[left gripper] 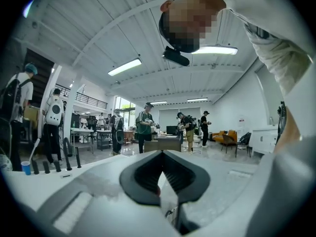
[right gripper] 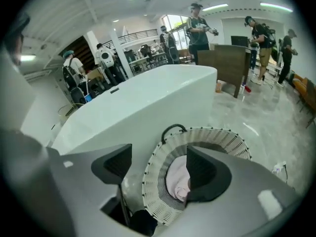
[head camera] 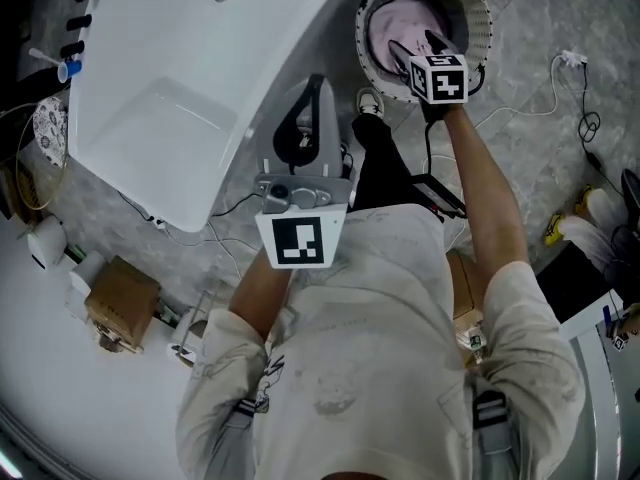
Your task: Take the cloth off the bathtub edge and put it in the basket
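A pink cloth point(head camera: 395, 30) lies bunched inside the round white woven basket point(head camera: 482, 18) on the floor next to the white bathtub point(head camera: 200, 78). My right gripper point(head camera: 418, 46) hangs just over the basket's mouth, tilted down, open, with nothing between its fingers. In the right gripper view the cloth point(right gripper: 177, 179) shows in the basket point(right gripper: 217, 135) below the right gripper point(right gripper: 158, 164), beside the bathtub point(right gripper: 148, 98). My left gripper point(head camera: 308, 108) is held level in front of the person's body by the tub's rim, shut and empty. The left gripper point(left gripper: 162, 169) looks out into the room.
A cardboard box point(head camera: 120, 298) and small items sit on the floor at lower left. A white cable point(head camera: 530, 98) trails right of the basket. A blue cup point(head camera: 68, 70) stands by the tub's far end. The person's shoe point(head camera: 370, 101) is between tub and basket. Several people stand far off.
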Motion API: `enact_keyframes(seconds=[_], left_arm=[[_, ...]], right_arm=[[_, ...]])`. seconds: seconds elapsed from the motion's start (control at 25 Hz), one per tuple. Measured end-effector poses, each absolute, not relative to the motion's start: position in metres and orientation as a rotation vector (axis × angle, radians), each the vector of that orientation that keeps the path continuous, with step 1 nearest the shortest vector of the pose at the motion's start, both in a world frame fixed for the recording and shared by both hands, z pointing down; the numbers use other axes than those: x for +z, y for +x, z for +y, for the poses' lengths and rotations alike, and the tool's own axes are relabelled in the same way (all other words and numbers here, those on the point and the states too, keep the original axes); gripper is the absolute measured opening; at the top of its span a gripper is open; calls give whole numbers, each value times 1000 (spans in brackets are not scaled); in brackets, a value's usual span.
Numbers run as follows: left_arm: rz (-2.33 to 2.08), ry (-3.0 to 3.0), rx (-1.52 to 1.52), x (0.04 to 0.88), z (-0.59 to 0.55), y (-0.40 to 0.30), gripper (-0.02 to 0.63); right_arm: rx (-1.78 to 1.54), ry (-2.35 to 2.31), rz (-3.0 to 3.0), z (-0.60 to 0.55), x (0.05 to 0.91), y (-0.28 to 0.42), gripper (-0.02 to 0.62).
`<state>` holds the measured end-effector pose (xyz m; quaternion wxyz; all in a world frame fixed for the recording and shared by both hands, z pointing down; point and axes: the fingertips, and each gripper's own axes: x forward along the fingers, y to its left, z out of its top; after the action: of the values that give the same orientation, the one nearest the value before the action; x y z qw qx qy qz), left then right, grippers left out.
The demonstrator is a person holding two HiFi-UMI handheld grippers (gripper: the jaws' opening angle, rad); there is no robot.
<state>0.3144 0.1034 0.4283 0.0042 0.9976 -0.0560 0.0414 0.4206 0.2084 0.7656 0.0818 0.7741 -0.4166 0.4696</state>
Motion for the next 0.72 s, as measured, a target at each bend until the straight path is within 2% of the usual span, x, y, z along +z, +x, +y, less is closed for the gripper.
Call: enact_keyframes(seconds=[0.36, 0.72], left_arm=[[-509, 3106, 24, 391, 28, 231, 2], [-995, 3008, -53, 362, -61, 102, 2]], right_arm=[[1045, 2245, -1583, 86, 649, 375, 348], [645, 2082, -1964, -37, 519, 263, 344]])
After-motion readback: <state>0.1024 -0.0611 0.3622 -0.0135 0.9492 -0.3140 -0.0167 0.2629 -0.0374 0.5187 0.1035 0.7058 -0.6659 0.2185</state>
